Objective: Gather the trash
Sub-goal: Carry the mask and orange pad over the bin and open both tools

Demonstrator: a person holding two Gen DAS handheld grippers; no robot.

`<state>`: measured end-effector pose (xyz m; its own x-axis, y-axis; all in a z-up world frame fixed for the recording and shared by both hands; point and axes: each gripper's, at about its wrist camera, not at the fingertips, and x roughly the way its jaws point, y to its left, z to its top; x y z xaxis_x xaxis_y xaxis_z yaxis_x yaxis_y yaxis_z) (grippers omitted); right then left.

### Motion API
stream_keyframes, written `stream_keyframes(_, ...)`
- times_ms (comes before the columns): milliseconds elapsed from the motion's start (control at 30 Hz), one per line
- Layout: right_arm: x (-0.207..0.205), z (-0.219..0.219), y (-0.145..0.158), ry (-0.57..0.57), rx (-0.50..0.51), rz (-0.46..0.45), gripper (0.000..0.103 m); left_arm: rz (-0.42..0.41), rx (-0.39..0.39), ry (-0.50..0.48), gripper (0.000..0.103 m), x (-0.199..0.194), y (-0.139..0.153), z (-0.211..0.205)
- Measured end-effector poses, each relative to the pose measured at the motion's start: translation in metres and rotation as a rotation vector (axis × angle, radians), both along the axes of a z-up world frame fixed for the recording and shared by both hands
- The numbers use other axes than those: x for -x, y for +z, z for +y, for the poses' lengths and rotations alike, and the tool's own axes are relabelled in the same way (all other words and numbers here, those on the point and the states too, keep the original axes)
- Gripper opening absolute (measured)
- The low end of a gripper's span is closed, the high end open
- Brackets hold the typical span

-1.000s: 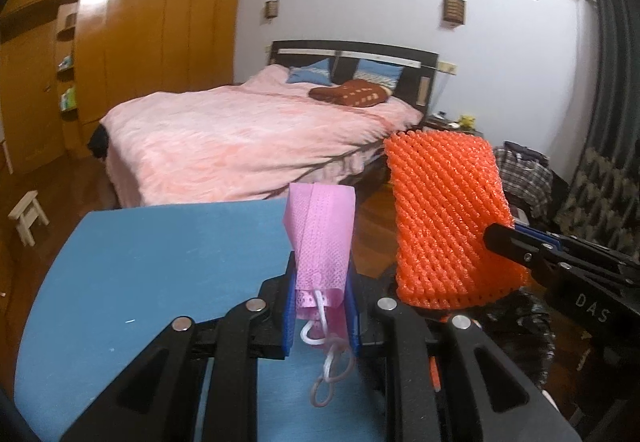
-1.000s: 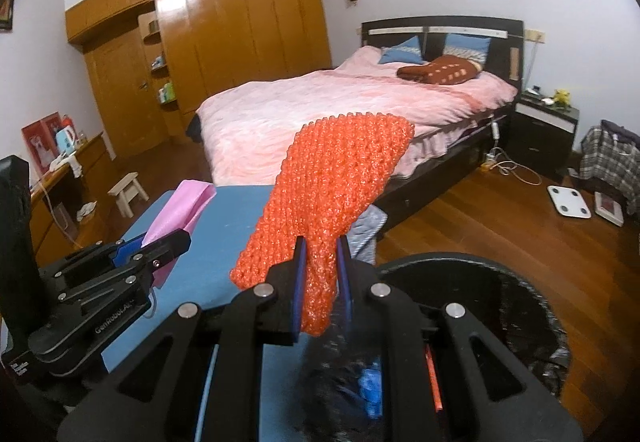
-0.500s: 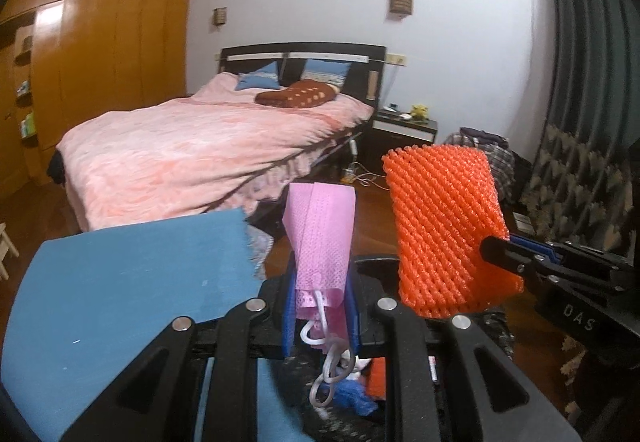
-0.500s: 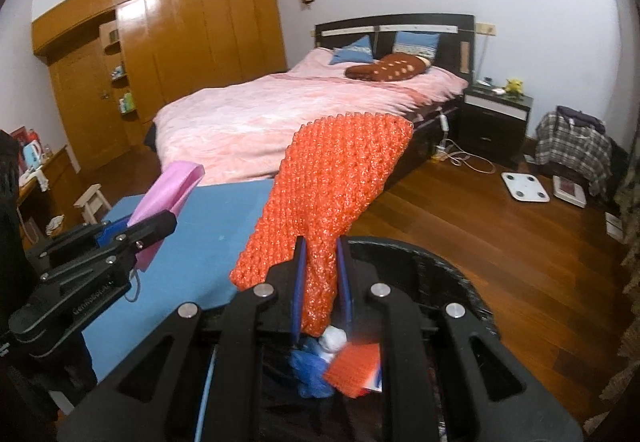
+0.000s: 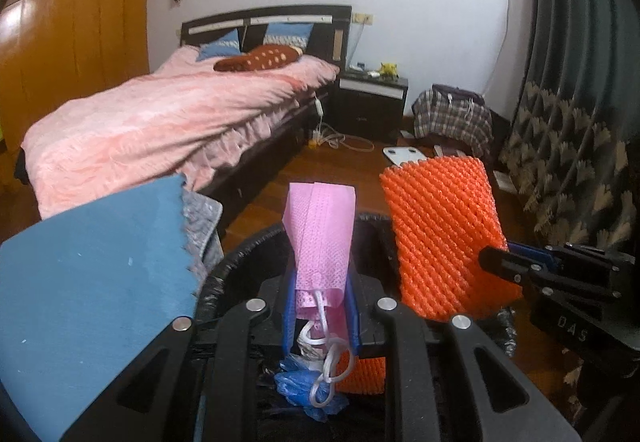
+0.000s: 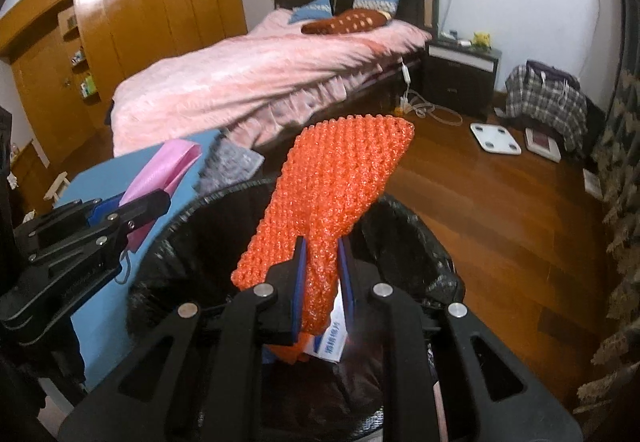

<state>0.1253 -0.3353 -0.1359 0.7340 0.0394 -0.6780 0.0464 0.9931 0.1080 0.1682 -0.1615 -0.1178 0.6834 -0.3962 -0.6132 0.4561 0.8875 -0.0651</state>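
The left claw (image 5: 320, 302) is closed tight on a folded pink face mask (image 5: 322, 234), which stands up between its blue pads while the white ear loops (image 5: 326, 358) dangle below. The right claw (image 6: 322, 282) is likewise clamped on the lower end of an orange foam net sleeve (image 6: 332, 194), which leans up and away from it.

Both claws sit over a black-lined trash bin (image 6: 416, 242), whose rim (image 5: 240, 254) curves just beyond the left claw's fingers. To the left of the bin, touching or just beside it, is the blue-topped bench (image 5: 92, 282), with a grey mat (image 5: 204, 218) hanging off its far edge.

The left view looks down into the bin at a crumpled blue wrapper (image 5: 304, 390) and another orange piece (image 5: 360, 374) directly under the mask. The right view shows instead a white-and-blue printed packet (image 6: 334, 338) under the sleeve. Each view catches the other claw: the right claw (image 5: 496, 262) pinching the sleeve (image 5: 444, 238) at the right, the left claw (image 6: 152, 206) with the mask (image 6: 164, 170) at the left.

Farther out are a bed (image 6: 260, 78) with a pink cover, a dark nightstand (image 6: 460, 78), a white scale (image 6: 496, 138) on the wooden floor (image 6: 500, 222), and a plaid bag (image 5: 452, 118).
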Motion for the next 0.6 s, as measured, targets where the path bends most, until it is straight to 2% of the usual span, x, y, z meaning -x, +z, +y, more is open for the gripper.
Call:
stream_keyframes(133, -0.009, -0.006, -0.015, -0.01, -0.007, 0.032, 0.016, 0.017, -0.001, -0.02, 0.023, -0.006, -0.012, -0.01)
stream_keyframes(233, -0.014, -0.01, -0.025, -0.015, -0.01, 0.052, 0.018, 0.032, -0.003, -0.035, 0.036, -0.009, -0.019, -0.014)
stream_keyframes(300, -0.016, -0.012, -0.032, -0.018, -0.005, 0.065, 0.025, 0.046, -0.004, -0.041, 0.051, -0.012, -0.022, -0.015)
stream_keyframes(533, -0.016, -0.02, -0.042, -0.049, -0.01, 0.081, 0.054, 0.055, 0.016, -0.024, 0.068, -0.014, -0.019, -0.006)
stream_keyframes(600, -0.014, -0.022, -0.039, -0.057, -0.006, 0.074, 0.065, 0.046, 0.013, -0.006, 0.077, -0.014, -0.014, 0.0)
